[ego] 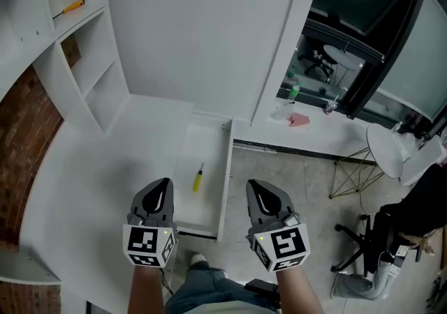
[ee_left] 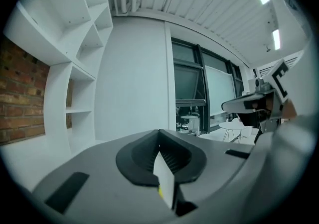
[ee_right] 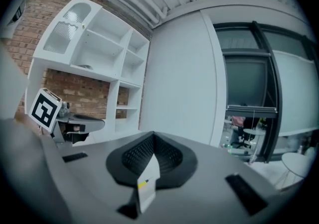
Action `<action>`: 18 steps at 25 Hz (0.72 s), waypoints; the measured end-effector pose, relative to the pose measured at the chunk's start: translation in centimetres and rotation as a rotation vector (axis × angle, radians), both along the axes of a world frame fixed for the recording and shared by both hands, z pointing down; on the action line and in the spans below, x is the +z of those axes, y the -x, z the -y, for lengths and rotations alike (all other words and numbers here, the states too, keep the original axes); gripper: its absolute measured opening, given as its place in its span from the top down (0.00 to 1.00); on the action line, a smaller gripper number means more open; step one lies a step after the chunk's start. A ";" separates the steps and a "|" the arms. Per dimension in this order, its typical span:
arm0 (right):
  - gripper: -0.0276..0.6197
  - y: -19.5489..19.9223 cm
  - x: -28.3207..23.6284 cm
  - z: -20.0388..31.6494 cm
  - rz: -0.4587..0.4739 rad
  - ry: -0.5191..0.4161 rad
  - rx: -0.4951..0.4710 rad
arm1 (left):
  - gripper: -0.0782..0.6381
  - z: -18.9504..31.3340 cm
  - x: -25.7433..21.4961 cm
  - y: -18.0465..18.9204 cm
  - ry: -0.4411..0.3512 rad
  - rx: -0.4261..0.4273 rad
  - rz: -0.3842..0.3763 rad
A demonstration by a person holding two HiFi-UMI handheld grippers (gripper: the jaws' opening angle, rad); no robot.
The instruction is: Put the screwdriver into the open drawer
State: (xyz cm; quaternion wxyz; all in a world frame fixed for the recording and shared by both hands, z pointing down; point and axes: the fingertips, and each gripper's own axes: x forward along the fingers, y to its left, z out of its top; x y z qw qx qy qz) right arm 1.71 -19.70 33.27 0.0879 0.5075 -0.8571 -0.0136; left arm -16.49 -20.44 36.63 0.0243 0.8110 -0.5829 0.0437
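Looking left to right: an orange-handled screwdriver point(ego: 70, 8) sits up on the white shelf unit point(ego: 91, 68). The left gripper point(ego: 163, 187) is pinched fully closed on nothing. The small yellow-handled screwdriver point(ego: 198, 178) already lies in the open white drawer point(ego: 209, 145), apart from both tongs. The right gripper point(ego: 255, 188) is closed too, empty. I'd guess the tool's light, rigid, a bit slick, so pinch the fat handle. Only the head view shows drawer and tool. The gripper views just catch wall, shelves, windows.

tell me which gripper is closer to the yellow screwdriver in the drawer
Left. The left gripper is just left of the yellow screwdriver; the right gripper sits farther right, beyond the drawer side.
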 end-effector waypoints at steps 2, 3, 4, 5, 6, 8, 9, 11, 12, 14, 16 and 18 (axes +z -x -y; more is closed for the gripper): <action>0.94 -1.0 -1.2 -0.9 0.007 -0.029 0.022 | 0.87 -1.0 -1.1 -0.2 -0.028 -0.006 0.010; 0.94 -1.4 -1.7 -1.4 0.012 -0.041 0.028 | 0.87 -1.4 -1.6 -0.4 -0.041 -0.008 0.013; 0.94 -1.8 -2.3 -1.9 0.015 -0.052 0.029 | 0.87 -1.8 -2.1 -0.4 -0.055 -0.010 0.016; 0.94 -2.0 -2.8 -2.3 0.015 -0.062 0.023 | 0.87 -2.2 -2.7 -0.5 -0.070 -0.013 0.018; 0.94 -2.2 -3.2 -2.7 0.016 -0.075 0.013 | 0.87 -2.4 -3.4 -0.5 -0.086 -0.016 0.022; 0.94 -2.5 -4.2 -3.1 0.015 -0.112 0.002 | 0.87 -2.7 -4.9 -0.5 -0.120 -0.024 0.032; 0.94 -2.8 -4.6 -3.3 0.014 -0.128 0.008 | 0.87 -2.8 -5.6 -0.7 -0.137 -0.027 0.037; 0.94 -3.7 -5.1 -3.7 0.023 -0.142 0.022 | 0.87 -3.4 -6.8 -1.3 -0.165 -0.031 0.043; 0.94 -4.0 -5.4 -3.8 0.029 -0.146 0.024 | 0.87 -3.6 -7.4 -1.5 -0.178 -0.031 0.045; 0.94 -4.2 -6.1 -4.0 0.029 -0.163 0.021 | 0.87 -4.0 -8.3 -1.8 -0.200 -0.032 0.053; 0.94 -4.3 -6.8 -4.2 0.029 -0.185 0.025 | 0.87 -4.3 -8.8 -2.0 -0.213 -0.031 0.070; 0.94 -4.3 -7.3 -4.4 0.032 -0.202 0.028 | 0.87 -4.4 -9.2 -2.0 -0.224 -0.028 0.078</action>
